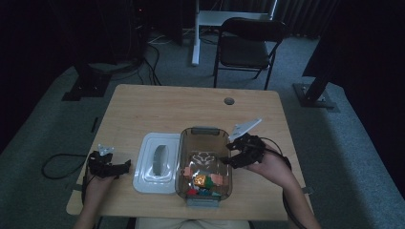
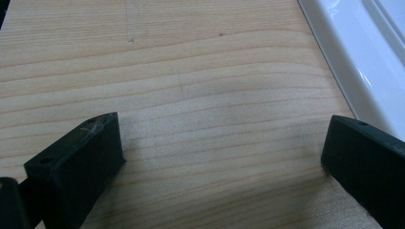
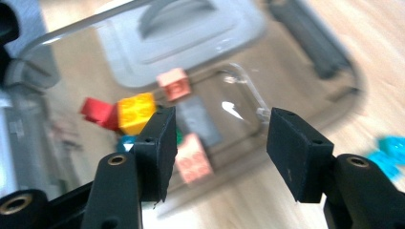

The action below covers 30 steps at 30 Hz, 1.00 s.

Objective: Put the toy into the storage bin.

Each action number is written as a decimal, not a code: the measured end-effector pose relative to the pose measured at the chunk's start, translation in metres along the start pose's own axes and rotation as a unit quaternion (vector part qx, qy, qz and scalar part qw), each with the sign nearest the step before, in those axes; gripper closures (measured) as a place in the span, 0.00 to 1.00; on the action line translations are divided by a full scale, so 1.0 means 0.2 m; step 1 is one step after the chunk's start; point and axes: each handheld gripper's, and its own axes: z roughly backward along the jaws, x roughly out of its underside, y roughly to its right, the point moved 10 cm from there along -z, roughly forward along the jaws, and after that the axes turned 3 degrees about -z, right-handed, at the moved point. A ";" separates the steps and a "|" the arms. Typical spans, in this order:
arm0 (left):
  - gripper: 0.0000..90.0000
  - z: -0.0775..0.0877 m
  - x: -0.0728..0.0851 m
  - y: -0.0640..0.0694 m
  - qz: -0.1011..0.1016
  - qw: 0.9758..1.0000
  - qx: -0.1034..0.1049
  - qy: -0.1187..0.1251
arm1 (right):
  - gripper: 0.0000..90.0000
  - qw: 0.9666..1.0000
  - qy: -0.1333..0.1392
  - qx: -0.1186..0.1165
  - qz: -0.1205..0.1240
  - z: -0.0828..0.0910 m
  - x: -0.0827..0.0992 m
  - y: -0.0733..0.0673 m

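A clear brownish bin stands at the table's front middle with several coloured bricks in its near end. My right gripper hovers over the bin's right rim, pointing left into it. In the right gripper view its jaws stand apart with nothing between them; below them lie a yellow brick, a red brick, two pink bricks and a grey piece. My left gripper rests low at the table's left, open, over bare wood.
The bin's white lid with its grey handle lies flat between the left gripper and the bin; its edge shows by the left jaws. A teal piece lies on the wood outside the bin. A folding chair stands beyond the table.
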 end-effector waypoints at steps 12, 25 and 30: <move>0.01 0.00 0.00 0.00 0.000 1.000 -0.001 0.002 | 0.45 0.989 0.026 0.061 -0.132 0.00 0.16 0.43; 0.01 0.00 0.00 0.00 0.000 1.000 0.000 0.001 | 0.44 0.960 -0.014 0.109 -0.258 -0.29 0.32 0.79; 0.01 0.00 0.00 0.00 0.000 1.000 0.000 0.001 | 0.43 0.951 -0.025 0.116 -0.284 -0.41 0.33 0.85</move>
